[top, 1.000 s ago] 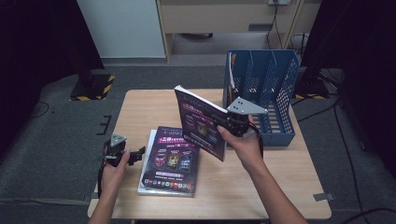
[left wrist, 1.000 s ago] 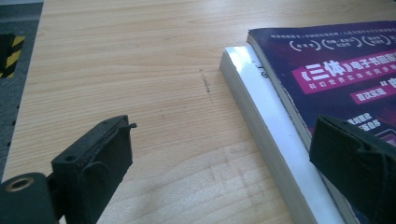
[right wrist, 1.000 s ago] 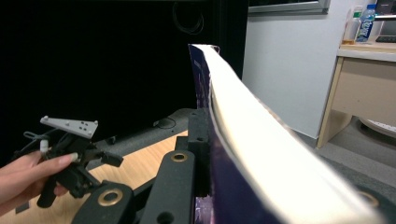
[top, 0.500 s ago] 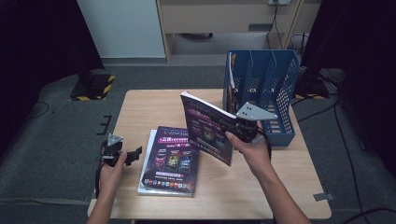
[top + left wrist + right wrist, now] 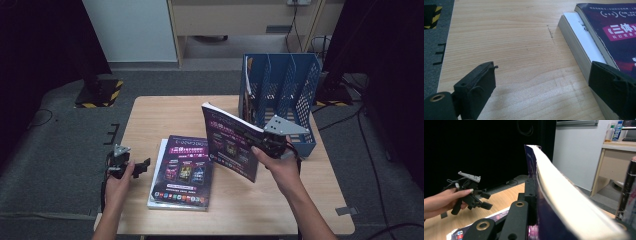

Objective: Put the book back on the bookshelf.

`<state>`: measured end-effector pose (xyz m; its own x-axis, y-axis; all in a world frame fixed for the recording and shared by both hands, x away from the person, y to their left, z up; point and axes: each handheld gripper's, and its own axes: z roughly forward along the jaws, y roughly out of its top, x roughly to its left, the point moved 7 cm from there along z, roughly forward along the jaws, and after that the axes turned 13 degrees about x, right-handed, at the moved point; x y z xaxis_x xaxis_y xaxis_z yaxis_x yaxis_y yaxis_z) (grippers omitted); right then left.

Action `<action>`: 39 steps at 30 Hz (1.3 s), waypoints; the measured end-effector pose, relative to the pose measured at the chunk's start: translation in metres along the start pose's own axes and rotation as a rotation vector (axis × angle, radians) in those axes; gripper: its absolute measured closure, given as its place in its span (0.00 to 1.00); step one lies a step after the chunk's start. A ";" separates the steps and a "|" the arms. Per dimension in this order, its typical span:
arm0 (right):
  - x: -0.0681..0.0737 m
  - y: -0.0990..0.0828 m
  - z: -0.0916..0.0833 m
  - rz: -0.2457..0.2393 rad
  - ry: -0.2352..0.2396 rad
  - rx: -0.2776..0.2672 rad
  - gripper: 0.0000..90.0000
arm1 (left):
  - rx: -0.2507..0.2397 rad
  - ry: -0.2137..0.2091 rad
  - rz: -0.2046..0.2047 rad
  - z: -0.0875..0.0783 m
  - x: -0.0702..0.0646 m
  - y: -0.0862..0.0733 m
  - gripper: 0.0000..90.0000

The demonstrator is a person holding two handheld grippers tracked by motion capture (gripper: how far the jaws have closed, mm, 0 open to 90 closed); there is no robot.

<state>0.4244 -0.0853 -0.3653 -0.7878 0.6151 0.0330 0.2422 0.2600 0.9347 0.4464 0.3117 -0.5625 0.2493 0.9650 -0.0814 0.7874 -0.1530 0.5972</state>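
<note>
My right gripper [image 5: 272, 145] is shut on a purple-covered book [image 5: 230, 140] and holds it tilted above the table, just left of the blue file rack [image 5: 285, 95]. In the right gripper view the book's [image 5: 559, 197] pale page edge runs up between my jaws. A stack of two books [image 5: 182, 172] lies flat on the table, a purple cover [image 5: 614, 27] on top of a white one [image 5: 579, 40]. My left gripper [image 5: 142, 167] rests open at the table's left edge beside the stack, with bare wood between its jaws [image 5: 544, 85]. From the right gripper view, that left gripper [image 5: 486, 200] shows in a hand.
The wooden table [image 5: 165, 112] has free surface at its back left and front right. The rack stands at the back right corner with several upright slots. Dark floor surrounds the table, and a cabinet and white panel stand behind it.
My right gripper has carried the held book rightward, closer to the blue rack, and slightly lower. The left gripper and the stack have stayed put.
</note>
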 end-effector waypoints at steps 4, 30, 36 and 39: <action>-0.002 -0.003 -0.006 0.002 -0.004 -0.002 0.91 | 0.012 0.005 0.016 0.002 -0.001 -0.001 0.07; -0.019 -0.024 -0.044 0.029 -0.029 0.011 0.91 | 0.050 0.035 0.025 0.007 0.003 -0.006 0.07; -0.023 -0.027 -0.051 0.040 -0.038 0.007 0.91 | 0.052 0.042 0.021 0.008 0.006 -0.007 0.07; -0.024 -0.028 -0.056 0.050 -0.040 -0.002 0.91 | 0.051 0.048 0.019 0.009 0.008 -0.008 0.07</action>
<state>0.4050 -0.1487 -0.3722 -0.7512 0.6568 0.0654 0.2793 0.2265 0.9331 0.4473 0.3185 -0.5745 0.2380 0.9708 -0.0315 0.8109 -0.1808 0.5565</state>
